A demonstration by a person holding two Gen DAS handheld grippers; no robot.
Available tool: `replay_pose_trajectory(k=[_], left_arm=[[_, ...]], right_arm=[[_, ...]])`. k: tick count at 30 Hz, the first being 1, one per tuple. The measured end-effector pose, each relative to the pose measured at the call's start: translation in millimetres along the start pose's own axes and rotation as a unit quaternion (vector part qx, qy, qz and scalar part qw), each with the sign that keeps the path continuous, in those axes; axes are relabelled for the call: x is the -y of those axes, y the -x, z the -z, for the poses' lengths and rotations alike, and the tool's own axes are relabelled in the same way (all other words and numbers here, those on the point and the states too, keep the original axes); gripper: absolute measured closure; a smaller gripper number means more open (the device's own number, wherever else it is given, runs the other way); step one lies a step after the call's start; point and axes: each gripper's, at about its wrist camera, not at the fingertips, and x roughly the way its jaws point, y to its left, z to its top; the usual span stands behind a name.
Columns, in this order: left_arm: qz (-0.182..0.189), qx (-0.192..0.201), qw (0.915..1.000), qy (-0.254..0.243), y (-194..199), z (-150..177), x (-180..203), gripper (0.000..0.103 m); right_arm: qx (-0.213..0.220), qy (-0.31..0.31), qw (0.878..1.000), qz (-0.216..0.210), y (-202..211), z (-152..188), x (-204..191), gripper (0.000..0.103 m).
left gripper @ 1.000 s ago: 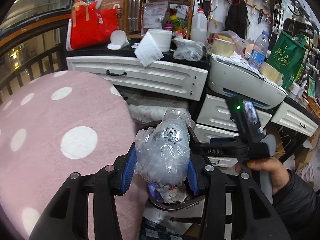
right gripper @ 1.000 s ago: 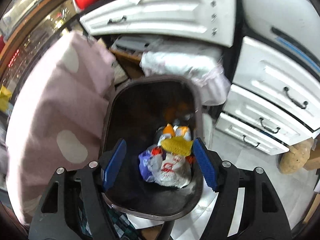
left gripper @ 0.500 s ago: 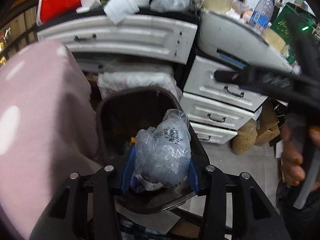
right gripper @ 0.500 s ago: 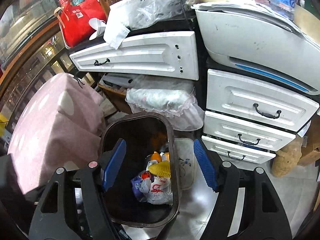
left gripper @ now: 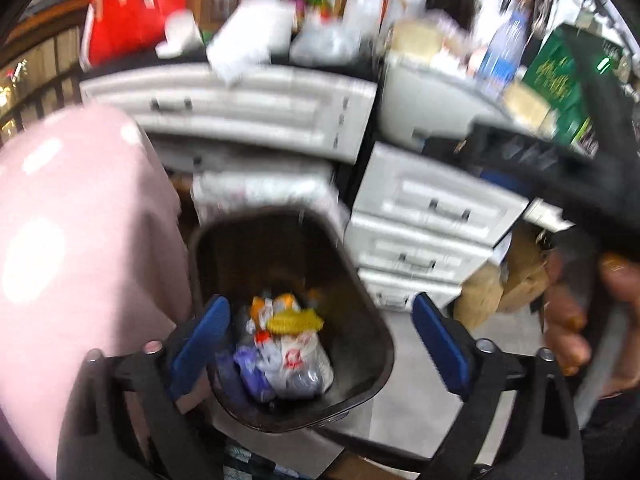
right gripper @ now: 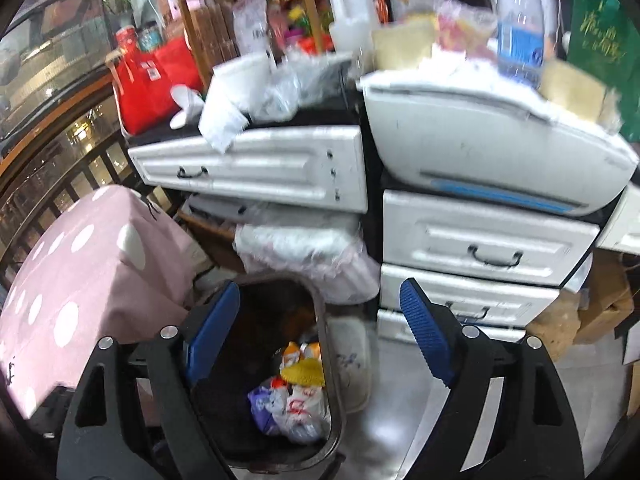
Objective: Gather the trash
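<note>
A dark brown trash bin (left gripper: 372,312) stands on the floor under my left gripper (left gripper: 320,340). That gripper's blue jaws are opening wide, with nothing between them. Inside the bin lies a pile of trash (left gripper: 288,356): a yellow piece, orange wrappers, a white bag with red print and a purple bag. Clear crumpled plastic (left gripper: 304,380) lies at the pile's near end, blurred. My right gripper (right gripper: 320,332) is higher, over the bin's far rim (right gripper: 334,400). Its jaws are opening and hold nothing. A hand (left gripper: 572,320) grips its dark body at the right.
A pink polka-dot cushion (left gripper: 80,240) presses against the bin's left side. White drawers (right gripper: 488,240) and a printer (right gripper: 480,140) rise behind it. A water bottle (right gripper: 520,20) and a red bag (right gripper: 148,84) sit among desk clutter. Cardboard boxes (right gripper: 600,300) stand at the right.
The left gripper let go of the crumpled clear bottle, which is gone from its jaws, and moved over the bin. The right gripper rose and tilted up from the bin, jaws spreading.
</note>
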Motion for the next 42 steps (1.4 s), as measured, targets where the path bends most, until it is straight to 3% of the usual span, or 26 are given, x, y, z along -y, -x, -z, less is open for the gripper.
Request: replay_pose_trajectory(k=[5,8,12,17,24,29,34,42], left_arm=[[-0.010,0.089,0.9959,-0.006,67.0,-1.3,4.1,0.006],[-0.034,0.133,0.9904,-0.015,103.2,1.4,3.3,0.006],[-0.071,0.172,0.9824,-0.015,140.4,9.4,-4.9,0.006],[-0.156,0.234,0.9595,-0.005,185.8,27.8,-18.8,0.006],[-0.245,0.269,0.9312,0.030,223.1,53.2,-40.5,0.006],[-0.278,0.292,0.9130,0.062,243.8,72.7,-49.4,0.006],[-0.305,0.310,0.8969,0.078,260.7,87.9,-53.7,0.006],[-0.314,0.314,0.8915,0.089,269.1,98.6,-58.5,0.006]], right_arm=[[0.059,0.031,0.998,0.006,38.7,-0.1,-23.6,0.013],[0.100,0.041,0.994,0.006,67.5,1.5,-39.1,0.005],[0.139,0.043,0.989,-0.010,96.8,12.2,-61.1,0.005],[0.140,0.060,0.988,-0.037,114.3,27.9,-87.5,0.005],[0.205,0.110,0.971,-0.057,150.7,68.1,-124.3,0.005],[0.196,0.131,0.968,-0.088,166.2,88.7,-138.4,0.005],[0.211,0.141,0.964,-0.084,180.1,105.2,-143.2,0.005],[0.220,0.150,0.961,-0.074,189.6,121.3,-140.7,0.005]])
